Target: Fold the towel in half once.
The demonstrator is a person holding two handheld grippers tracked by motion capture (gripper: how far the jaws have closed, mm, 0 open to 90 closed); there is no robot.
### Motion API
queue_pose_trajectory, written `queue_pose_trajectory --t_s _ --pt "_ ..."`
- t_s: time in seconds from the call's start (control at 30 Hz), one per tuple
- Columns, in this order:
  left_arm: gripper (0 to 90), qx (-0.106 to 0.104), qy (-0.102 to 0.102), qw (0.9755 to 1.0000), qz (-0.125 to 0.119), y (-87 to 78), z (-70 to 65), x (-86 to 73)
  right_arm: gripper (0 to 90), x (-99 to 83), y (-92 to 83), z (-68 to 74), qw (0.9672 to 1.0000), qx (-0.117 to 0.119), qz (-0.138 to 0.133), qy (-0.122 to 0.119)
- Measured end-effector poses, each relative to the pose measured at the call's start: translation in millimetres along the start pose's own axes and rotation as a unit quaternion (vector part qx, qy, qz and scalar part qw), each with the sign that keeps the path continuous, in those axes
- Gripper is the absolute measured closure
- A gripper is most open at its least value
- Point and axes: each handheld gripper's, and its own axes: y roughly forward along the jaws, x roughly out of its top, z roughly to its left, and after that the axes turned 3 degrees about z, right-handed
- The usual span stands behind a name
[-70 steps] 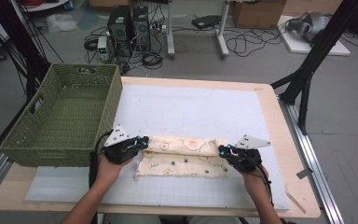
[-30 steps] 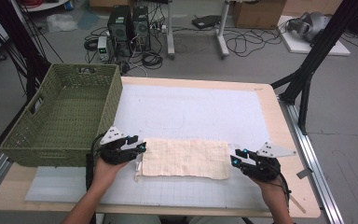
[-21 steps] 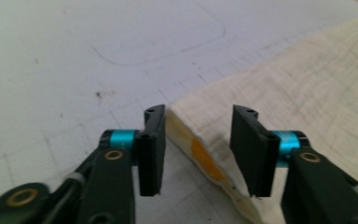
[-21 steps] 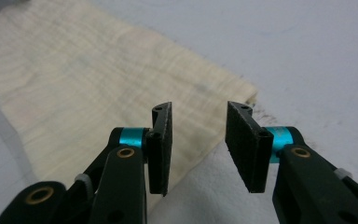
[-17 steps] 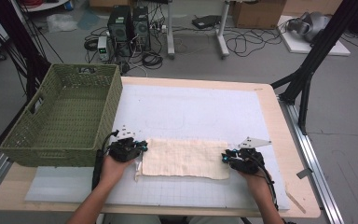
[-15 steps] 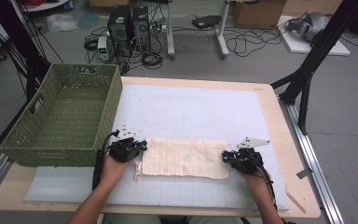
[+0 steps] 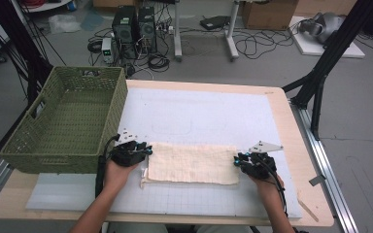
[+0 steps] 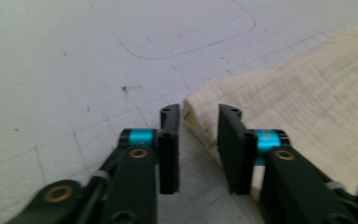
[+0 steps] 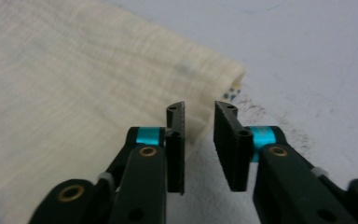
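1. The right tongs (image 9: 199,140) rise from six o'clock, their two black jaws parted with a narrow gap, having just been opening.
2. The cream cloth (image 9: 74,93) spreads from nine o'clock up to eleven; its folded edge runs into the gap, and the pads do not press on it.
3. The cloth's corner sits at one o'clock.
4. The white worktop (image 9: 317,60) stretches across to three o'clock, lightly speckled.

This was a lab or research workroom rather than a home. The wooden bench (image 7: 291,121) carried a white gridded mat (image 7: 213,116) and stood among black metal frame struts (image 7: 320,73). Behind it, computer towers (image 7: 133,24), tangled cables (image 7: 252,43) and cardboard boxes (image 7: 267,12) sat on a bare grey floor (image 7: 364,126).
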Motion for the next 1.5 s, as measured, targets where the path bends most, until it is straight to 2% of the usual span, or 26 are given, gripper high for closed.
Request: queue_pose_trajectory --t_s 0.13,0.23,0.3,0.37,0.4,0.5,0.63,0.67,0.7,0.73,0.77,0.8,0.87,0.97,1.0,1.13,1.23,1.5 --pt "50.1 -0.008 -0.002 0.9998 -0.021 0.3 2.4 8.4 61.2 9.9 -2.6 -4.0 0.9997 -0.001 -0.023 -0.005" --pt "47.5 -0.018 0.002 0.9994 -0.029 4.3 2.6 17.1 52.2 19.8 2.9 -5.0 0.9994 0.000 -0.031 -0.012" --pt "47.3 -0.017 0.008 0.9996 -0.020 9.9 4.3 21.5 48.7 26.3 8.7 -5.3 0.9992 -0.001 -0.035 -0.018" --pt "46.6 -0.018 0.005 0.9998 -0.008 16.4 6.3 24.3 47.1 32.0 16.2 -6.9 0.9992 0.003 -0.035 -0.017" --pt "46.0 -0.021 0.003 0.9997 -0.007 19.6 6.8 24.4 46.5 34.5 20.0 -7.3 0.9994 0.005 -0.031 -0.016" --pt "46.0 -0.025 0.012 0.9994 0.021 28.6 6.4 23.6 46.7 38.7 33.5 -11.2 0.9996 0.014 -0.015 -0.018" --pt "52.1 -0.031 0.016 0.9985 0.041 33.3 5.8 21.0 49.2 36.3 46.7 -16.0 0.9994 0.027 0.014 -0.017" --pt "55.6 -0.033 0.017 0.9983 0.044 32.5 5.6 20.9 50.5 34.6 48.8 -17.4 0.9991 0.033 0.023 -0.011" --pt "64.9 -0.034 0.026 0.9979 0.049 31.8 5.5 20.6 52.4 33.3 48.9 -18.6 0.9991 0.038 0.020 -0.004" --pt "70.1 -0.034 0.030 0.9976 0.051 31.0 5.5 20.6 58.7 32.7 47.8 -19.9 0.9989 0.043 0.020 -0.001" --pt "78.9 -0.046 0.029 0.9970 0.054 29.7 6.0 20.3 67.4 32.1 46.6 -20.2 0.9988 0.046 0.020 -0.002" --pt "85.5 -0.044 0.030 0.9971 0.055 29.1 6.0 20.3 77.2 30.2 44.4 -21.0 0.9982 0.057 0.020 -0.003" --pt "86.4 -0.034 0.031 0.9977 0.051 26.9 4.8 20.4 85.0 26.6 40.2 -19.8 0.9981 0.058 0.018 -0.008" --pt "86.6 -0.019 0.029 0.9991 0.026 22.3 4.9 22.8 85.9 22.9 33.1 -15.3 0.9989 0.040 0.012 -0.022" --pt "86.6 -0.015 0.023 0.9996 0.010 20.8 4.4 24.6 85.9 22.2 32.1 -14.3 0.9991 0.035 0.008 -0.024" --pt "86.6 0.001 0.018 0.9996 -0.023 17.7 3.3 29.9 85.9 24.7 30.2 -9.4 0.9991 0.009 -0.011 -0.040" --pt "86.5 0.005 0.014 0.9994 -0.030 18.4 6.0 32.1 85.8 30.0 30.4 -11.0 0.9989 -0.001 -0.028 -0.038" --pt "86.2 0.022 0.001 0.9989 -0.041 28.6 12.9 39.6 85.8 51.0 48.0 -17.8 0.9988 -0.028 -0.024 -0.031"
